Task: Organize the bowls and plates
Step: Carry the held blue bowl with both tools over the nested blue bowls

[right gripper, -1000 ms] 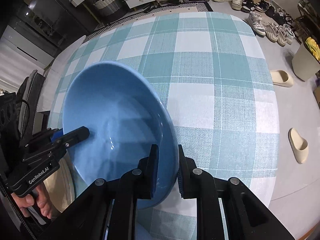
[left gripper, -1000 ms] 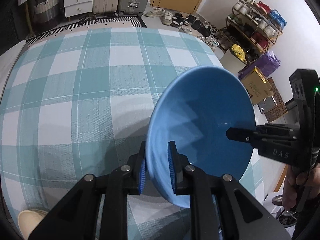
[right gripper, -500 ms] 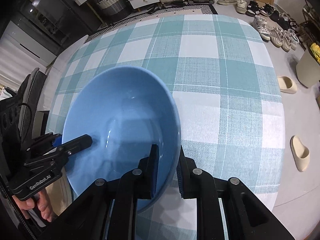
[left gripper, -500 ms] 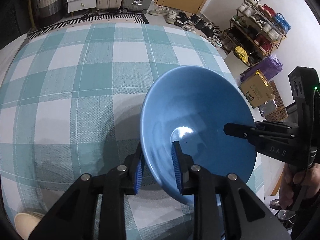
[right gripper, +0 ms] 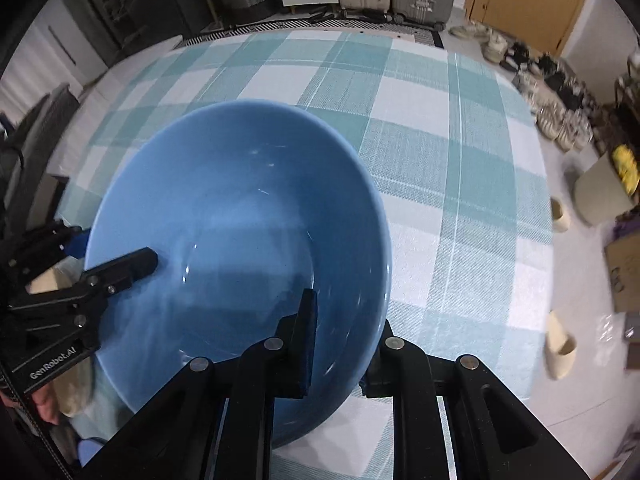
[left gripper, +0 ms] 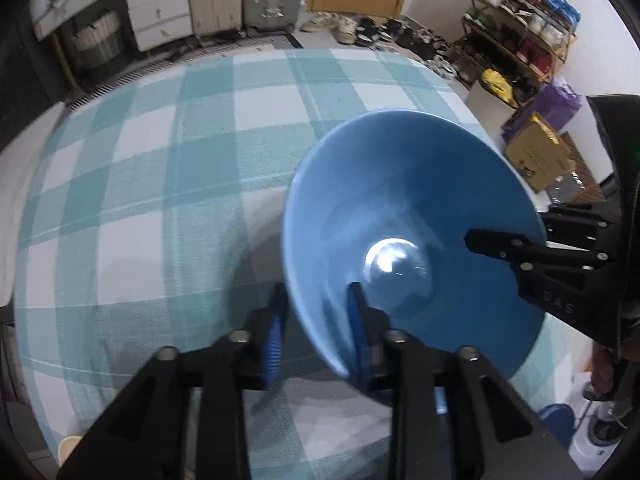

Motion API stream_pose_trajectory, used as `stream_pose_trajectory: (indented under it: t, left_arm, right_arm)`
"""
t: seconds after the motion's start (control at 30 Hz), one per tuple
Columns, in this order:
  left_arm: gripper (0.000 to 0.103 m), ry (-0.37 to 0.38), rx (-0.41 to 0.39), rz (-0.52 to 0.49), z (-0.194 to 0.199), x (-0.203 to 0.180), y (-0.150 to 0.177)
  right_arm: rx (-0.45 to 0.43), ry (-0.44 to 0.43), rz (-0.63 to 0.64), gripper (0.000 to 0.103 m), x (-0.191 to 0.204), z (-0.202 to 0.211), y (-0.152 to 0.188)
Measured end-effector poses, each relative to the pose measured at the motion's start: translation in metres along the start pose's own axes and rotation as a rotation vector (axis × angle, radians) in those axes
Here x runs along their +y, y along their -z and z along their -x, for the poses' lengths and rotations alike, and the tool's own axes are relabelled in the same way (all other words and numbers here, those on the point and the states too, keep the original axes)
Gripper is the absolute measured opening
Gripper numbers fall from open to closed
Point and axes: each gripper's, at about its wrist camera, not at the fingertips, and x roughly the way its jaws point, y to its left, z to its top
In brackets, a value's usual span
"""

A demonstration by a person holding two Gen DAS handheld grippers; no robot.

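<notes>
Here a blue bowl [left gripper: 412,236] is held over the checked tablecloth [left gripper: 160,184] of the worktop by both grippers at opposite sides of its rim. The left gripper [left gripper: 316,328] straddles the rim at a narrow opening, though whether its pads press is blurred; its jaws have just been closing slightly with the wall between them. The right gripper [right gripper: 344,336] is clamped tight on the rim, one finger inside, one outside. Judged from this, the bowl should be kept level, both grips held even, and lowered slowly so that neither side is released first.
</notes>
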Motion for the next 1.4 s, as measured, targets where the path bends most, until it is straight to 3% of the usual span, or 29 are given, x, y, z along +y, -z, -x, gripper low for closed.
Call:
stream_pose_trajectory:
  t: [0.07, 0.13, 0.33, 0.53, 0.83, 1.4]
  left_arm:
    - [0.021, 0.064, 0.017, 0.018, 0.000, 0.002, -0.002]
    - [0.021, 0.085, 0.038, 0.029, -0.001, 0.003, -0.003]
    - [0.021, 0.158, 0.091, 0.110, 0.001, 0.010, -0.006]
    - [0.021, 0.152, 0.082, 0.112, 0.013, 0.004, -0.006]
    - [0.021, 0.219, 0.079, 0.130, 0.041, -0.002, -0.004]
    - [0.021, 0.252, 0.023, 0.048, 0.119, -0.031, 0.017]
  right_arm:
    - [0.012, 0.009, 0.007, 0.011, 0.000, 0.000, -0.001]
    - [0.017, 0.045, 0.026, 0.011, 0.000, -0.001, -0.003]
    - [0.031, 0.033, 0.019, 0.009, -0.002, 0.008, -0.010]
    - [0.036, 0.045, 0.013, 0.008, -0.001, 0.021, -0.014]
    - [0.035, 0.056, -0.013, 0.008, -0.001, 0.053, -0.008]
    - [-0.043, 0.110, -0.017, 0.008, 0.020, 0.156, 0.034]
